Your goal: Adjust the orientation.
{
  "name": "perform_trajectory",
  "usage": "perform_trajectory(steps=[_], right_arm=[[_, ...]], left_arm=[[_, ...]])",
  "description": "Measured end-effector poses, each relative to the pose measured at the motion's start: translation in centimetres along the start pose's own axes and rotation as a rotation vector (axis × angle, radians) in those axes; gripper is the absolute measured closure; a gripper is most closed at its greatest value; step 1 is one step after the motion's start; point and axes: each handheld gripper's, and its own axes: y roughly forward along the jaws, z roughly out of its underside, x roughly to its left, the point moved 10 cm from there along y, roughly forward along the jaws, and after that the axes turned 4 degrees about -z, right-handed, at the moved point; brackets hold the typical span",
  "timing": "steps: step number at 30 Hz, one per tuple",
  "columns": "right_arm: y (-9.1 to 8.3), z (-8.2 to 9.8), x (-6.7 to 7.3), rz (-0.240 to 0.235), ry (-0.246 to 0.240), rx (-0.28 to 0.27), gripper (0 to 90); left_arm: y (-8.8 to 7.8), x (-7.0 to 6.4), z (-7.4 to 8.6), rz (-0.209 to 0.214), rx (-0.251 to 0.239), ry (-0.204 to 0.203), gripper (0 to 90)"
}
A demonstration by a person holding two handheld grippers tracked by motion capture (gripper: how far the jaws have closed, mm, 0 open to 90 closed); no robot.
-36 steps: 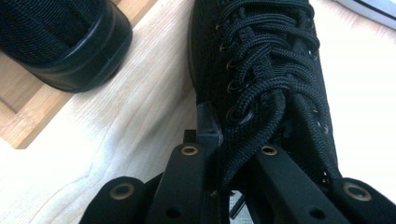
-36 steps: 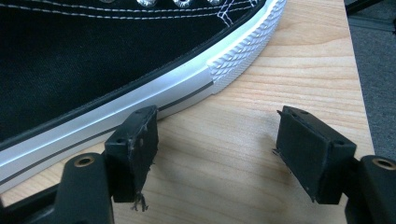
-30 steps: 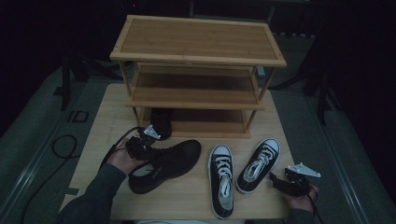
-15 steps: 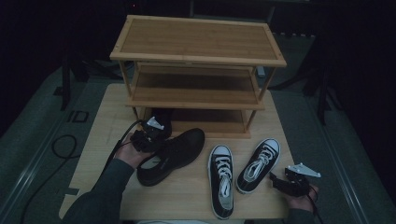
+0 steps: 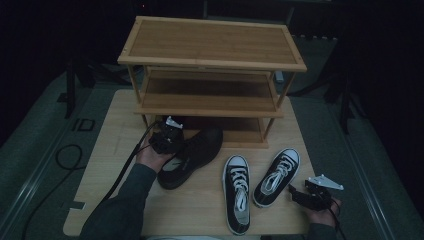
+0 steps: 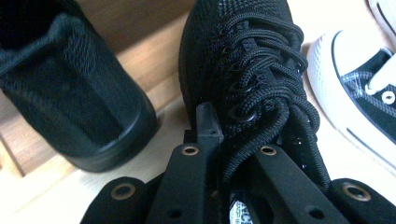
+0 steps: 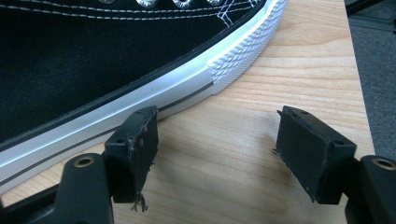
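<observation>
My left gripper (image 5: 167, 137) is shut on the collar of a black lace-up shoe (image 5: 197, 152), whose toe points at the bottom shelf of the wooden shoe rack (image 5: 212, 55). In the left gripper view, the jaws (image 6: 233, 154) pinch the shoe (image 6: 252, 60) by its laces and tongue. A second black shoe (image 6: 70, 102) stands on the bottom shelf just left of it. My right gripper (image 5: 300, 195) rests open at the table's front right, beside a black-and-white sneaker (image 5: 277, 175). In the right gripper view, its fingers (image 7: 215, 149) stand apart over bare wood, next to the sneaker's white sole (image 7: 93, 126).
A matching sneaker (image 5: 237, 192) lies between the black shoe and the right one. The rack's top and middle shelves carry nothing. A cable (image 5: 65, 160) loops on the grey floor to the left. The light wood table (image 5: 115, 150) ends near my right hand.
My left hand has carried the black shoe away from the table's front toward the rack, and its toe now reaches the bottom shelf's edge. The right gripper has stayed put.
</observation>
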Motion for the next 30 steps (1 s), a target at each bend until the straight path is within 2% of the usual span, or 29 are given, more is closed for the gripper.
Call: perform_trajectory(steps=[2,9,12,15,21,24,30], right_arm=[[0.0,0.0,0.0,-0.001,-0.001,0.000,29.1],[0.0,0.0,0.0,-0.006,-0.005,0.001,29.1],[0.0,0.0,0.0,-0.008,-0.006,0.001,29.1],[0.0,0.0,0.0,-0.008,-0.007,0.001,29.1],[0.0,0.0,-0.1,-0.008,-0.007,0.001,29.1],[0.0,0.0,-0.1,-0.008,-0.008,0.001,29.0],[0.0,0.0,-0.1,-0.009,-0.008,0.001,29.1]], left_arm=[[0.3,-0.1,-0.6,-0.005,-0.007,-0.004,88.0],[1.6,0.2,-2.1,-0.029,-0.023,-0.060,88.0],[2.1,0.2,-2.4,-0.039,-0.025,-0.067,88.0],[2.8,0.3,-2.6,-0.057,-0.035,-0.091,88.0],[3.2,0.8,-3.0,-0.080,-0.043,-0.139,87.9],[3.3,0.9,-3.3,-0.086,-0.054,-0.148,88.0],[3.4,1.3,-3.7,-0.127,-0.074,-0.165,88.0]])
